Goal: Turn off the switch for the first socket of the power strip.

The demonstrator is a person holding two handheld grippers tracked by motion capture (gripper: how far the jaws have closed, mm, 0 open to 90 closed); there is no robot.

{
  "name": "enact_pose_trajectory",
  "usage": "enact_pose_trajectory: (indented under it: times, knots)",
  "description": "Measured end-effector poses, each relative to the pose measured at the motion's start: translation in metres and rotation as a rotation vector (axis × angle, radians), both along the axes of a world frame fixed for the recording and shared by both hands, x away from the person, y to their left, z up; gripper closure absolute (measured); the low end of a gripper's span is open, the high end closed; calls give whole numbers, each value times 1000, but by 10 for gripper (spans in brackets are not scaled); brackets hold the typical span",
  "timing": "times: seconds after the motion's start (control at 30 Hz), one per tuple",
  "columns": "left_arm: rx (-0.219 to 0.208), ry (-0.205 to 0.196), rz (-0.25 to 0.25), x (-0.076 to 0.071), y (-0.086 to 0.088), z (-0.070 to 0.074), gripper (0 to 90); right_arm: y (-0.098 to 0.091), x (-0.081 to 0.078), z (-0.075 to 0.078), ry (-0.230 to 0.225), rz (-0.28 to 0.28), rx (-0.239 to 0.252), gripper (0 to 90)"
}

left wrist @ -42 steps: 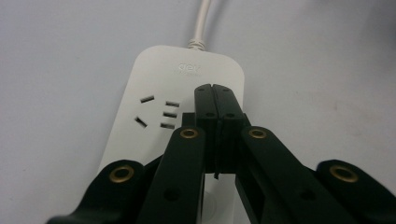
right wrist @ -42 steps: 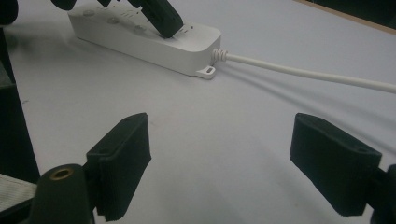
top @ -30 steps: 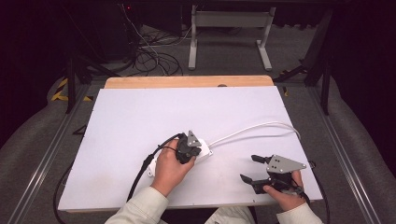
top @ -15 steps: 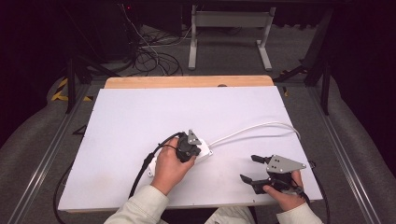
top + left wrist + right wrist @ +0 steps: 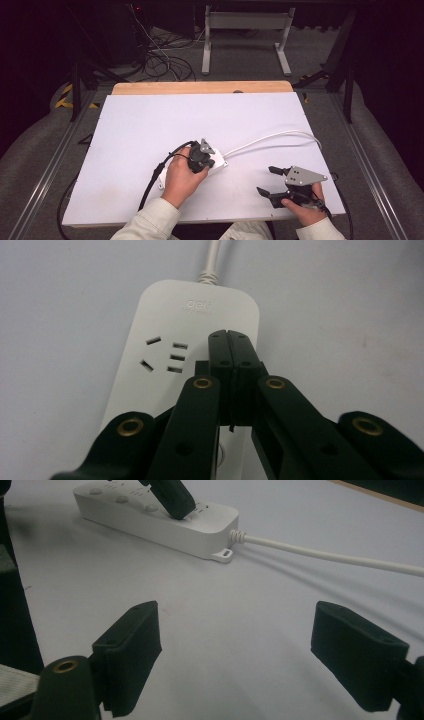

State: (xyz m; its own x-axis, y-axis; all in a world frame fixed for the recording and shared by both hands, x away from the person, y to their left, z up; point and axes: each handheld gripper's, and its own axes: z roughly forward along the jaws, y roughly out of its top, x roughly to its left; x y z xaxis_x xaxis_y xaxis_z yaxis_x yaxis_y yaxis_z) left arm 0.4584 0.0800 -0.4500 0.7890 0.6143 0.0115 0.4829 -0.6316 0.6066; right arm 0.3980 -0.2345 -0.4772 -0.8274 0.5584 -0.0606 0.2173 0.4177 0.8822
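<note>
Left gripper view shows the jaws of the left gripper (image 5: 231,337) pressed together with nothing between them, tips resting on the top face of the white power strip (image 5: 165,325) at frame centre, just right of its socket slots (image 5: 167,357). Right gripper view shows the right gripper (image 5: 235,625) with jaws spread wide over bare white table (image 5: 225,630), the strip lying at upper left and its white cord (image 5: 325,556) running off to the right edge. High view places the strip (image 5: 219,164) low of centre under the left gripper (image 5: 204,152), with the right gripper (image 5: 267,180) well apart at lower right.
</note>
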Motion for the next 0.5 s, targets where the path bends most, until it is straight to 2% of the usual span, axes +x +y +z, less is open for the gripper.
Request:
enact_pose_trajectory:
  times: [0.17,0.3,0.33,0.4,0.5]
  knots:
    - [-3,9,6,2,0,0,900,0,0,0,-2,2,0,203]
    - [9,-5,4,0,-1,0,900,0,0,0,-1,0,0,203]
    - [-25,5,-3,-1,0,2,900,-1,0,0,-3,0,1,203]
    - [-32,14,-5,-1,0,3,900,-1,0,0,-4,-1,3,203]
    - [-46,-6,-5,-3,1,4,900,-2,1,0,-1,-4,4,203]
